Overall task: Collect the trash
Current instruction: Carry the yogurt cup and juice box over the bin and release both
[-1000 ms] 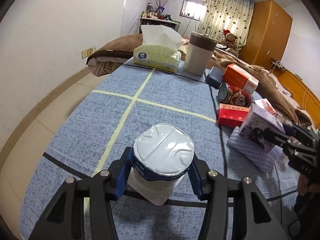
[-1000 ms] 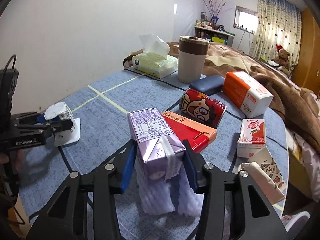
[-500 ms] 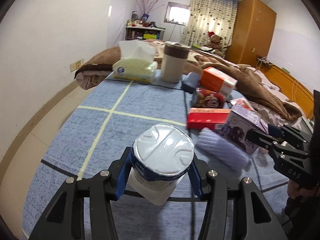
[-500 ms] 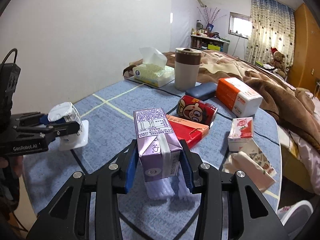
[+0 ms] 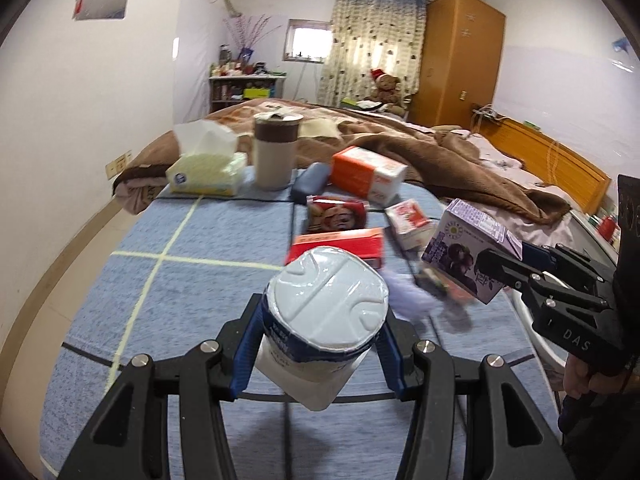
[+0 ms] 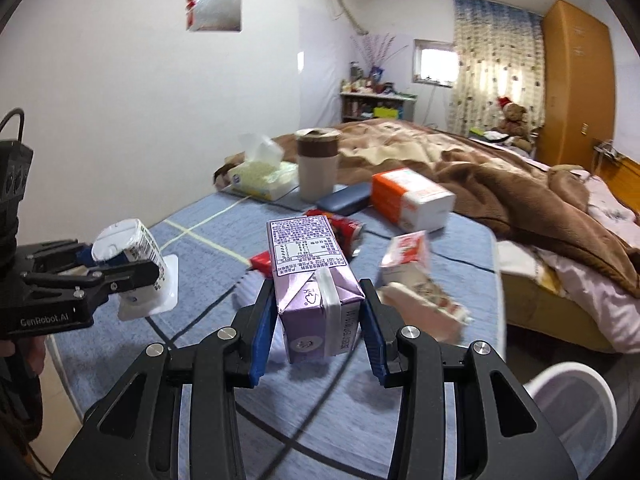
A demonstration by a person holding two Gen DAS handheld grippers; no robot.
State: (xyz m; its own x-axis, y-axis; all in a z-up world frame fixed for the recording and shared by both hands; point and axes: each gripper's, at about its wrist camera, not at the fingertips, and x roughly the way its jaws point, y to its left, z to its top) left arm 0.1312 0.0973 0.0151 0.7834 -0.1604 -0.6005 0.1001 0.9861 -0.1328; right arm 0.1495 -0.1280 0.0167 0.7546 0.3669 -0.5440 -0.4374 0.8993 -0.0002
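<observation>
In the left wrist view, the left gripper (image 5: 318,344) pinches a sealed white cup (image 5: 325,322) at lower centre – its tapered sides could let it slip. In the right wrist view, the right gripper (image 6: 318,322) pinches a purple carton (image 6: 314,280) at centre, above the blue table (image 6: 420,420); squeezing might crush it.

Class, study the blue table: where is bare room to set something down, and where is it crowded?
Free: the blue cloth left of the red flat box, crossed by yellow tape lines, below the tissue box. Crowded: the right side, around the red can, orange pack and small carton.
</observation>
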